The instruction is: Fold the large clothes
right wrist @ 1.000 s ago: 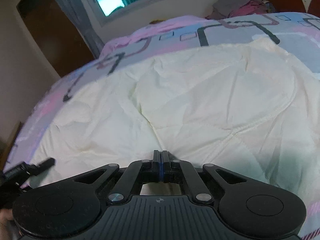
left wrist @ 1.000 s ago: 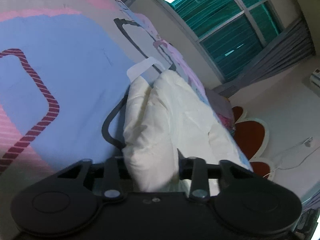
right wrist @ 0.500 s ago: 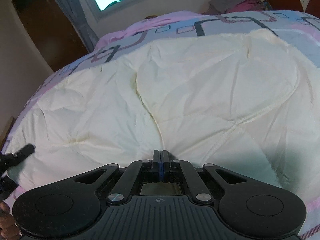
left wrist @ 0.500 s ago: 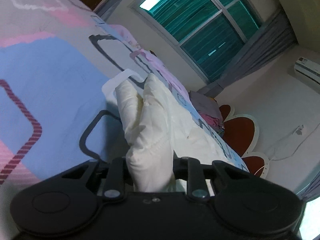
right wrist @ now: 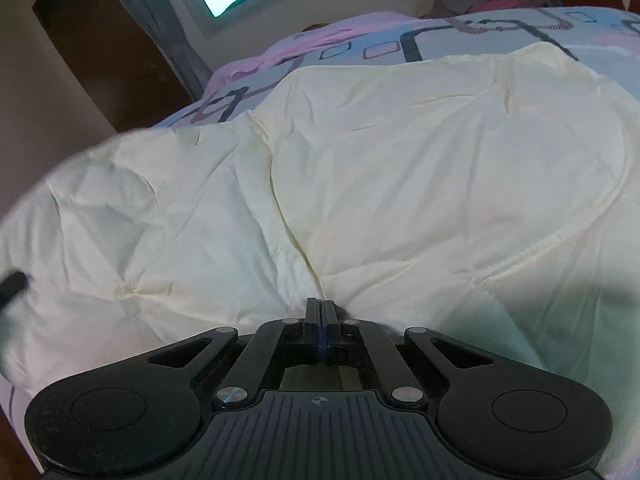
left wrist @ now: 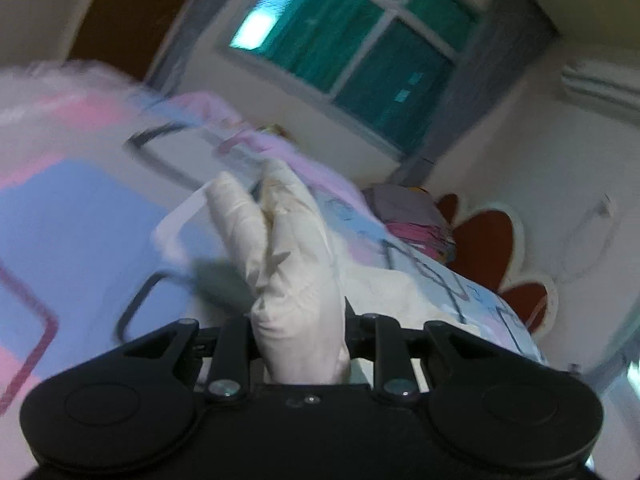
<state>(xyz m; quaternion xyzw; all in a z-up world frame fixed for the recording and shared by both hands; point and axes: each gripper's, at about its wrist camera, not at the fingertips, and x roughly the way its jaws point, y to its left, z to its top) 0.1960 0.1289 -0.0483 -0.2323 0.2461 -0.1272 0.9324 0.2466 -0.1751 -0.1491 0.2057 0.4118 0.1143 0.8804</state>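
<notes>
A large cream quilted garment (right wrist: 400,168) lies spread over the bed and fills the right wrist view. My right gripper (right wrist: 319,312) is shut on its near edge, with a crease running up from the fingertips. In the blurred left wrist view, my left gripper (left wrist: 298,320) is shut on a bunched corner of the same cream fabric (left wrist: 288,248), which stands up in a fold between the fingers and is lifted off the bedsheet. A dark tip of the left gripper (right wrist: 12,284) shows at the left edge of the right wrist view.
The bed has a pink, blue and white patterned sheet (left wrist: 80,216). A window with green blinds (left wrist: 352,52) is behind the bed. A red flower-shaped headboard (left wrist: 488,240) and a pile of folded clothes (left wrist: 412,216) are at the far end. A brown door (right wrist: 100,52) stands left.
My left gripper has lifted the bunched corner and tilted up towards the window; its view is now blurred. The garment has been drawn further over the bed in the right wrist view.
</notes>
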